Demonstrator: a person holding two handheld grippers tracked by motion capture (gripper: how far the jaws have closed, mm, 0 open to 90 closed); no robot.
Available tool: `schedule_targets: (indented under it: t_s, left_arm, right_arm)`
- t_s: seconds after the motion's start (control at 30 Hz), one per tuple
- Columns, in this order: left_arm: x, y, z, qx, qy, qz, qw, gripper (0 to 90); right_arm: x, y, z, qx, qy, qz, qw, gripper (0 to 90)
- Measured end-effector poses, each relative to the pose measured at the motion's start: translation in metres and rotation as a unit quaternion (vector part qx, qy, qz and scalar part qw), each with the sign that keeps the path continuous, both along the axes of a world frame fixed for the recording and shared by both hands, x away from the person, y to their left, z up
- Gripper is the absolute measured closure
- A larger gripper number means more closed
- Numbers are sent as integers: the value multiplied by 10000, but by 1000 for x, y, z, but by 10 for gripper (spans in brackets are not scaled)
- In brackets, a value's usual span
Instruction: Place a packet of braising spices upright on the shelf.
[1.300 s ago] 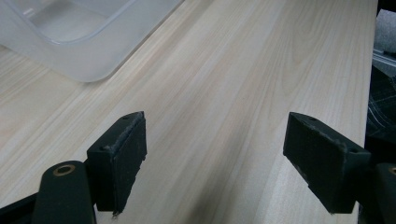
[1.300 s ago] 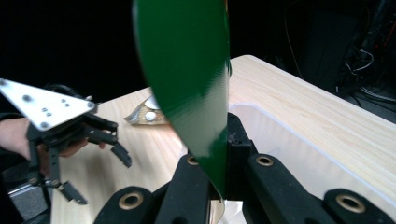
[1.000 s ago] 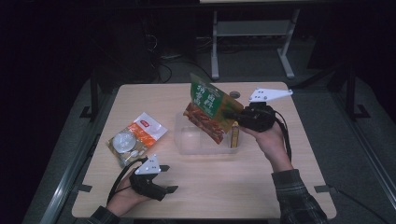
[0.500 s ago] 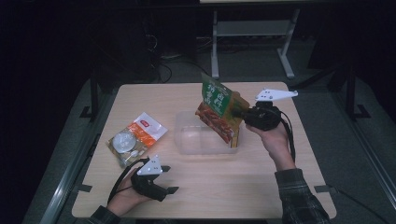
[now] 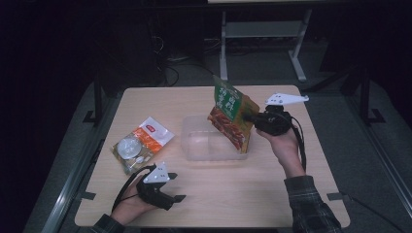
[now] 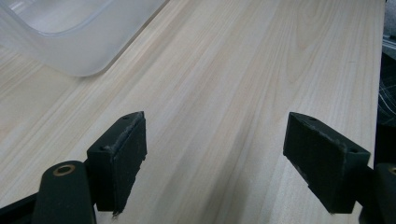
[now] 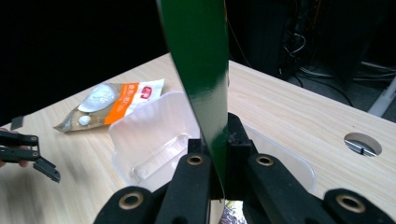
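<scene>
nearest the person, the left gripper (image 5: 178, 198) is rested low on the table (image 5: 233, 194) by the front edge, its jaws spread wide with nothing between them; it is judged to be parked out of the way while the other hand works. further in, the clear plastic tub (image 5: 204, 145) sits at mid-table, open side up, and is taken to be the target. the green snack bag (image 5: 232, 116) is held tilted over the tub's right end, its lower edge dipping toward the rim, pinched at its side by the clamped right gripper (image 5: 248, 118), so that it can be lowered in. to the left, well apart, the orange-and-clear packet (image 5: 141, 144) lies flat.

in the right gripper view the bag's thin edge (image 7: 205, 84) is seen nipped between the pads, which the high view leaves too small to tell. in the left gripper view the bare wood between the pads (image 6: 121, 158) is confirmed.
</scene>
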State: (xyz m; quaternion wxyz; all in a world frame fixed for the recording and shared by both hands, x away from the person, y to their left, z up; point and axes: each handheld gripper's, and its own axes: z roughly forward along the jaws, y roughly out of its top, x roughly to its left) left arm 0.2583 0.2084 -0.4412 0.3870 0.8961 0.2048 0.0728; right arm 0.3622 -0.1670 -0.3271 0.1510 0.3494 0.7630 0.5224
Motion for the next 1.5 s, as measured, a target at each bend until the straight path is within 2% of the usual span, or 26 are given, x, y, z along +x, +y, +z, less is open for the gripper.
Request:
schedule_targets:
  t_s: [0.47,0.8,0.93,1.23,1.4,1.5]
  left_arm:
    - [0,0,-1,67,-19,-43,10000,210]
    - [0,-1,-1,120,-33,-85,9999,210]
    - [1,-1,-2,101,43,-47,9999,210]
    - [3,0,-2,181,142,-36,9997,195]
    - [2,-1,-3,196,129,-32,9997,193]
    - [2,-1,-3,208,135,-36,9997,193]
  right_arm:
    - [1,4,-6,-110,72,-24,9999,900]
    - [7,9,-18,-252,312,117,9991,899]
    - [8,11,-21,-271,419,150,9986,897]
    - [9,14,-25,-289,451,175,9984,889]
    - [10,13,-25,-253,453,165,9985,832]
    - [9,13,-23,-218,427,131,9988,729]
